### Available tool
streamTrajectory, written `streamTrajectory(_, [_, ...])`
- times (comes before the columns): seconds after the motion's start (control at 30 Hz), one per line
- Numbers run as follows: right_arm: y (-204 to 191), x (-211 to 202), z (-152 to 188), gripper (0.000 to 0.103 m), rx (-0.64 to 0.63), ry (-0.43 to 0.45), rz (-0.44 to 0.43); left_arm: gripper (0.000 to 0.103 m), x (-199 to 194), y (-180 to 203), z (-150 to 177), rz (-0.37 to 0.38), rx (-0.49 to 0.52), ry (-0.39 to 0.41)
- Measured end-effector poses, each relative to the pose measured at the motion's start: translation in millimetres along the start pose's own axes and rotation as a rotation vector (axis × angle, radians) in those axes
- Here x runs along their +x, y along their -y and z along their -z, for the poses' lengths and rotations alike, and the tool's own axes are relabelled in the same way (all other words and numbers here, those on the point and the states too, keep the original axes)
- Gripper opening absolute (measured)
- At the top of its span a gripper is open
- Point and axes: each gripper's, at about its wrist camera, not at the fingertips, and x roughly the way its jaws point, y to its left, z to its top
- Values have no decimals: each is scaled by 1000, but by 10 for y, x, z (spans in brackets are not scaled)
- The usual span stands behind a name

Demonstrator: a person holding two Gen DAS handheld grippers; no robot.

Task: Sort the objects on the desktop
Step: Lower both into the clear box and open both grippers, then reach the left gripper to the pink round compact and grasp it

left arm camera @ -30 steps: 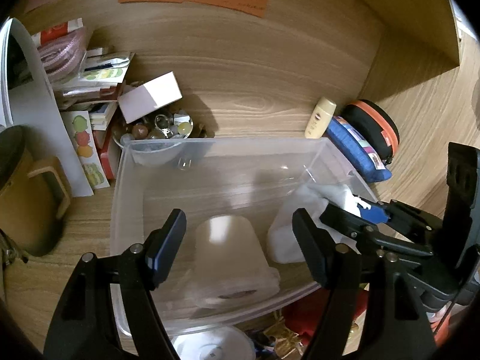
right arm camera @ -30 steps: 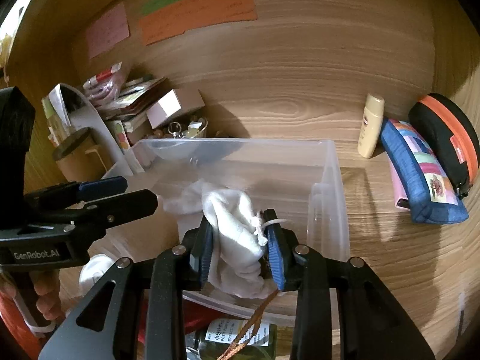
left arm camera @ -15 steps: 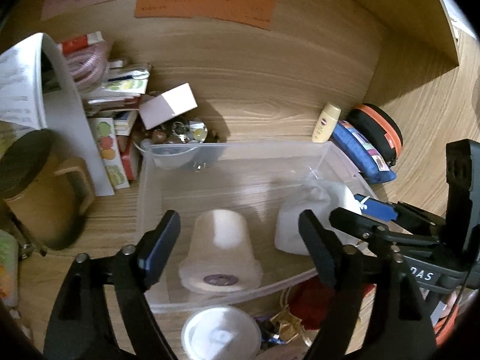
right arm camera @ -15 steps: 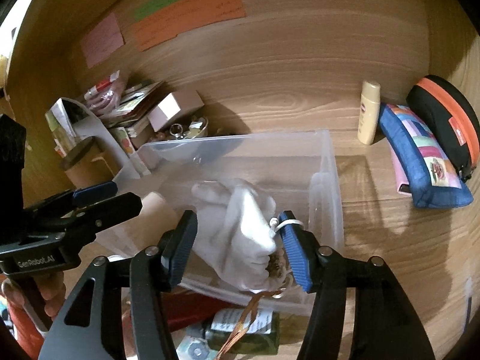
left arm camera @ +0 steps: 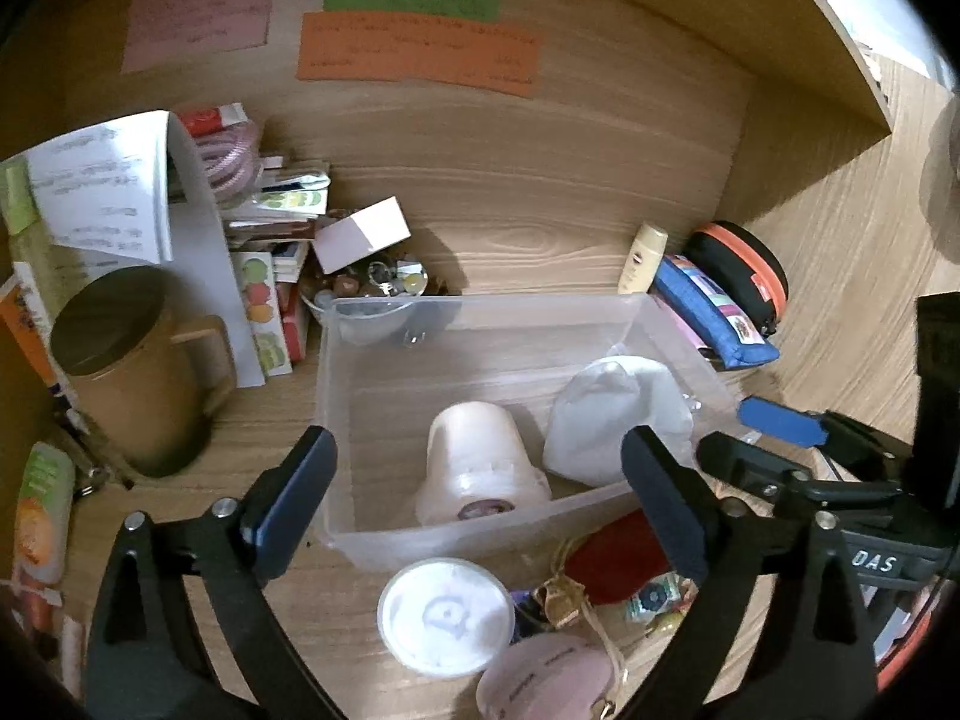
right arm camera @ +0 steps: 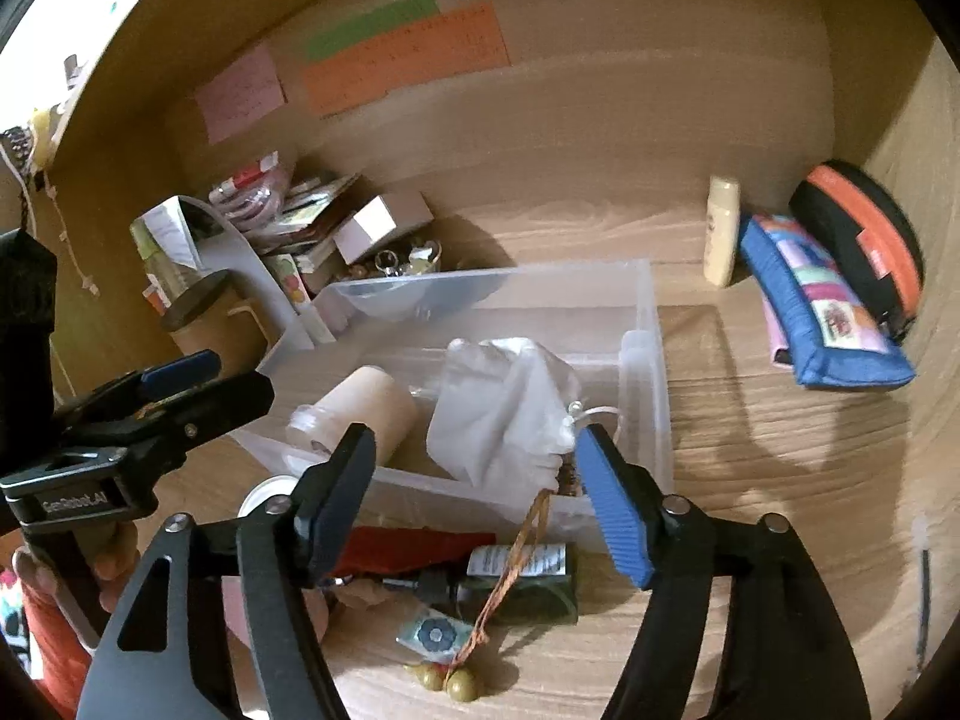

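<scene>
A clear plastic bin (left arm camera: 480, 306) (right arm camera: 642, 324) stands on the wooden desk. Inside lie a white cloth pouch (left arm camera: 612, 414) (right arm camera: 504, 408) and a pale cream cup on its side (left arm camera: 480, 462) (right arm camera: 366, 402). My left gripper (left arm camera: 474, 492) is open and empty above the bin's near wall. My right gripper (right arm camera: 474, 492) is open and empty, just behind the pouch; a brown cord (right arm camera: 516, 564) trails from the pouch over the bin's edge. The right gripper also shows in the left wrist view (left arm camera: 774, 426).
In front of the bin lie a white round lid (left arm camera: 447, 615), a red pouch (left arm camera: 618, 552), a dark green bottle (right arm camera: 522, 576) and small trinkets. A brown mug (left arm camera: 120, 360), papers and boxes stand left. A cream tube (right arm camera: 723, 228), blue pouch (right arm camera: 822, 312) and orange-black case (right arm camera: 864, 246) sit right.
My right gripper opened and let go of the white pouch, which now rests in the bin. Both grippers drew back from the bin.
</scene>
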Motion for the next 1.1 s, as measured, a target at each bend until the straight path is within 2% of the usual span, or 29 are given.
streamTrajectory(0.17, [-98, -219, 37, 81, -45, 66, 61, 100, -126, -36, 49, -17, -18, 4])
streamTrajectory(0.23, [-122, -293, 58, 83, -53, 86, 81, 100, -187, -52, 85, -26, -25, 9])
streamTrajectory(0.73, [-201, -593, 426, 84, -63, 86, 107, 101, -484, -1, 524, -85, -38, -1])
streamTrajectory(1.1, [-147, -599, 705, 84, -72, 37, 134, 101, -309, 20, 907, -89, -53, -91])
